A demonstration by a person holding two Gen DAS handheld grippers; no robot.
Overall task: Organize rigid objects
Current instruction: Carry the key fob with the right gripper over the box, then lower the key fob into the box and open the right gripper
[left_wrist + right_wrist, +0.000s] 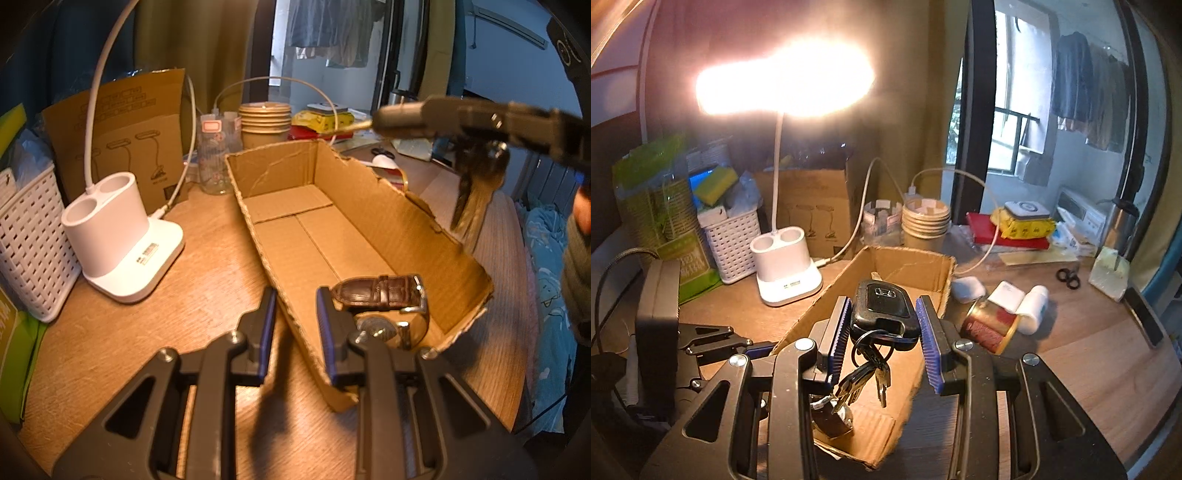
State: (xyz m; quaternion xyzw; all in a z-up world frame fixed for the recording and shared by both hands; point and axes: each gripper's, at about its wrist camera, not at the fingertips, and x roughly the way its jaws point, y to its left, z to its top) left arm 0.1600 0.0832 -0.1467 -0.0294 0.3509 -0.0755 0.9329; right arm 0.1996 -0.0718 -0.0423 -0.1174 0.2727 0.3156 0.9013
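Note:
An open cardboard box point(388, 221) lies on the wooden desk. My left gripper point(295, 317) straddles the box's near left wall and is shut on it. Inside the near end lies a wristwatch point(384, 295) with a brown strap. In the right wrist view my right gripper point(882, 301) is shut on a black car key fob point(882, 306), held over the box point(905, 266). A bunch of keys point(871, 365) hangs from the fob above the watch point(834, 417). From the left wrist view the bunch of keys point(476, 192) dangles over the box's right wall.
A lit white desk lamp stands left of the box on its base point(786, 266), beside a white basket point(731, 240). Stacked paper cups point(925, 221) stand behind the box. Right of it lie a red can point(990, 326), a white case point(967, 288), a white bottle point(1034, 306) and scissors point(1069, 278).

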